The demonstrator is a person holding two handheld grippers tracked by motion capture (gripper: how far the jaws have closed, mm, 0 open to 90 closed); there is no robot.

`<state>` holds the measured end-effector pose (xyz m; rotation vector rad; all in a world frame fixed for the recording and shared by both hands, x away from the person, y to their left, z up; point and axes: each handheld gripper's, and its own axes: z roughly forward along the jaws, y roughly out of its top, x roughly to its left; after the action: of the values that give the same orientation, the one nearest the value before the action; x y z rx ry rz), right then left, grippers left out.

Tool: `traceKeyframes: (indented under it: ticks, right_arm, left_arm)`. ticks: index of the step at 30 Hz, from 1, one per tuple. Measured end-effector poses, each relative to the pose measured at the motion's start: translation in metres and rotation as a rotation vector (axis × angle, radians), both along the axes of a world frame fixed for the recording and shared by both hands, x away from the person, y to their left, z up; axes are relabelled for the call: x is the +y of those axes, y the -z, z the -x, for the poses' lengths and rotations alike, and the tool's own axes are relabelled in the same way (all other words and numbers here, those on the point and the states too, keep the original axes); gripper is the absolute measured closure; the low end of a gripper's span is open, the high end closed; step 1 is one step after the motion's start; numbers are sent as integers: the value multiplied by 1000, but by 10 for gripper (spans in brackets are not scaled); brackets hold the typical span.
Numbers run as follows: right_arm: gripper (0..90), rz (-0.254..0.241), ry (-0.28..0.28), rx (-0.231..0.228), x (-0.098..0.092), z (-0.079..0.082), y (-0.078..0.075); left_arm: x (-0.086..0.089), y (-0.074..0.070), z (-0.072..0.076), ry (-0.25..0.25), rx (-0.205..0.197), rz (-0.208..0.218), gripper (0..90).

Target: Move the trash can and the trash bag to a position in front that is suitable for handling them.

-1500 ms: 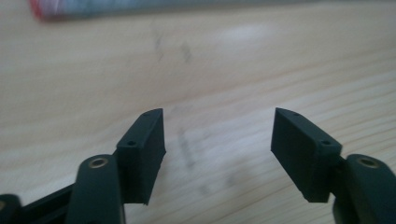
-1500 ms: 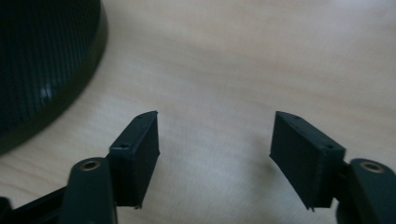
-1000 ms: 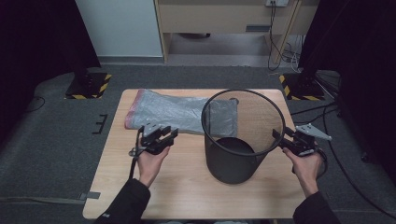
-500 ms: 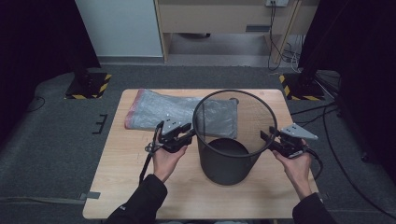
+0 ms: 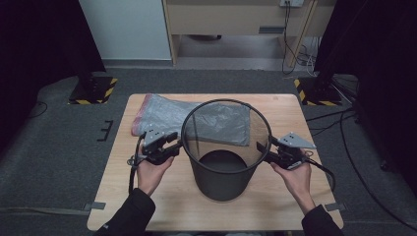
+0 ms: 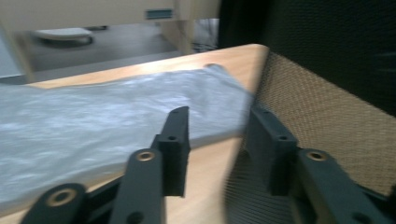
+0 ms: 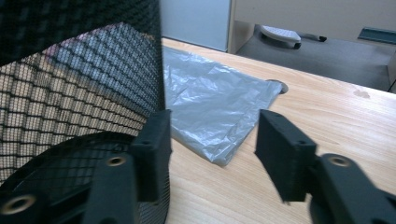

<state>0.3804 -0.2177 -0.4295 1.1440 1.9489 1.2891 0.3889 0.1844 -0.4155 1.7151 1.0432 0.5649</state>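
On the wooden table (image 5: 162, 201) a black mesh bin (image 5: 223, 169) stands upright between both half-open, empty claws, left claw (image 5: 178, 146) and right claw (image 5: 265, 153).

A black wire-mesh wastebasket (image 5: 225, 162) stands upright at the middle of the desk (image 5: 280, 201), its round rim open to the top and its solid base visible inside. Behind it, a grey plastic bag (image 5: 169, 114) lies flat and crinkled, partly seen through the mesh wall.

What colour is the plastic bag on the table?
Grey, translucent plastic bag; the right gripper view shows it best.
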Motion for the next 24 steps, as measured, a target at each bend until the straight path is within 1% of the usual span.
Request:
traceKeyframes:
  ticks: [1, 2, 3, 4, 5, 7, 8, 10, 12, 13, 15, 16, 17, 18, 21, 22, 23, 24]
  right_arm:
    - [407, -4, 4, -1, -1, 0, 0]
    - [377, -7, 19, 3, -5, 0, 2]
    - [351, -9, 32, 12, -8, 0, 4]
    - [340, -12, 45, 23, -12, -1, 6]
    - [333, 2, 52, 34, -16, -1, 9]
    - [316, 13, 73, 62, -25, -1, 15]
    - [312, 15, 82, 68, -30, -2, 19]
    - [300, 24, 94, 84, -37, -2, 21]
    - [287, 28, 100, 92, -42, -2, 23]
    - [276, 19, 106, 94, -44, -2, 24]
    - [269, 21, 107, 105, -47, -2, 26]
    - [260, 18, 106, 110, -47, -1, 26]
    - [252, 26, 101, 116, -48, -1, 26]
    - [249, 20, 94, 112, -49, 2, 26]
    - [242, 24, 80, 114, -51, 4, 26]
    - [241, 18, 83, 119, -51, 4, 27]
    - [240, 19, 82, 124, -52, 3, 28]
    - [236, 21, 84, 128, -54, 2, 28]
  left_arm:
    - [4, 5, -12, -33, -9, -31, 519]
    - [7, 10, -22, -55, -8, -64, 486]
    - [9, 16, -33, -80, -1, -91, 460]
    - [11, 23, -44, -102, 15, -110, 436]
    - [13, 30, -55, -128, 29, -122, 413]
    - [13, 49, -76, -176, 81, -135, 379]
    - [13, 55, -81, -194, 97, -135, 370]
    - [10, 69, -93, -226, 131, -149, 366]
    - [5, 80, -104, -256, 154, -153, 356]
    - [2, 83, -109, -263, 157, -167, 349]
    - [-2, 88, -115, -272, 155, -173, 344]
    - [-3, 91, -118, -267, 145, -164, 338]
    - [-4, 95, -120, -276, 141, -149, 339]
    - [-4, 98, -122, -279, 146, -152, 334]
    - [-3, 107, -125, -278, 190, -174, 327]
    - [-1, 109, -126, -263, 208, -194, 325]
    - [-2, 112, -126, -267, 228, -204, 331]
    - [-1, 113, -126, -261, 242, -225, 333]
